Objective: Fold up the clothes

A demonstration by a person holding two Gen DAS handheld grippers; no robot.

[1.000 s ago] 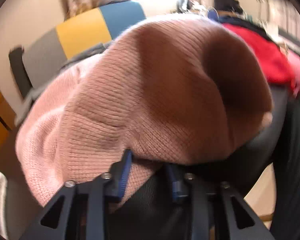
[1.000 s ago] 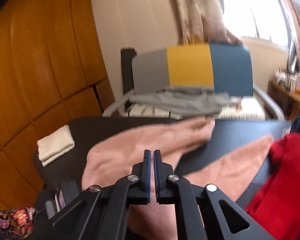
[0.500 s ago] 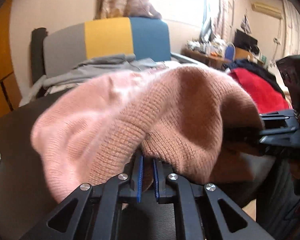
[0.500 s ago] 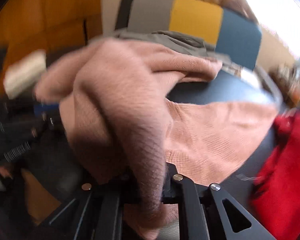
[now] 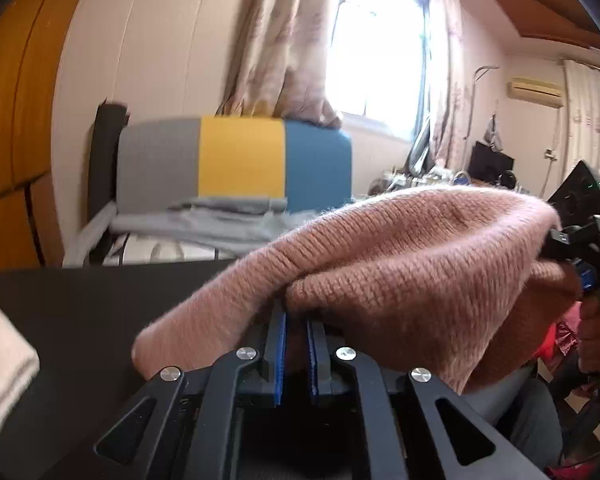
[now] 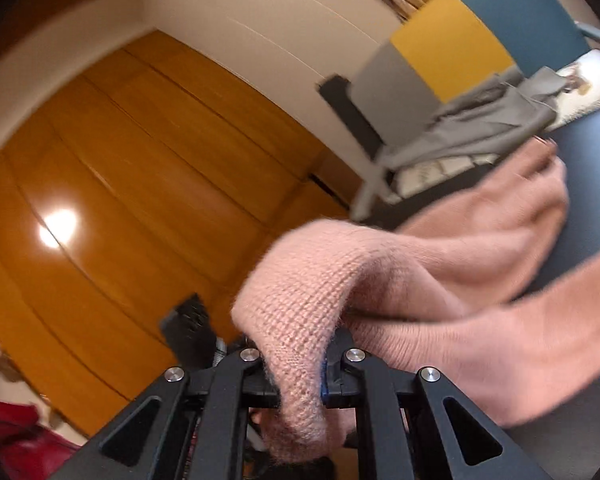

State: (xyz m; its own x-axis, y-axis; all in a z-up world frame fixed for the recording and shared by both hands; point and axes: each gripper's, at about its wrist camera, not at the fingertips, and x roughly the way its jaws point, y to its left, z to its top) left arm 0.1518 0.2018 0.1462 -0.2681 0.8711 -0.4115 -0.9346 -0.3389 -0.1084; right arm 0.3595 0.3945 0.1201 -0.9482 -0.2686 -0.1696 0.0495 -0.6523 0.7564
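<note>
Two grippers hold one pink knitted sweater (image 5: 400, 264) at separate points.

Left gripper (image 5: 296, 320): seen at lower centre of the left wrist view. Its blue-lined jaws are closed on a fold of the sweater, with a narrow band of knit between the pads. The fabric rises from the jaws and arches toward the right of the frame, above the black table (image 5: 84, 312).

Right gripper (image 6: 300, 356): seen at lower centre of the right wrist view. Its jaws are clamped on a thick bunch of the same sweater (image 6: 324, 292); the knit fills the gap and hangs below the fingers. In the left wrist view this gripper (image 5: 580, 256) appears at the right edge, gripping the far end of the arch, with the person's hand (image 5: 596, 336) on its handle.

Sweater position: from the right gripper, the rest of the garment trails to the right of the frame onto the dark table (image 6: 588, 152).

Surroundings: a folded white cloth (image 5: 0, 356) lies at the left edge of the table. A bed with a grey, yellow and blue headboard (image 5: 236, 160) stands behind the table, with grey fabric (image 5: 204, 216) on it. Red clothing (image 6: 16, 436) shows at lower left of the right wrist view.
</note>
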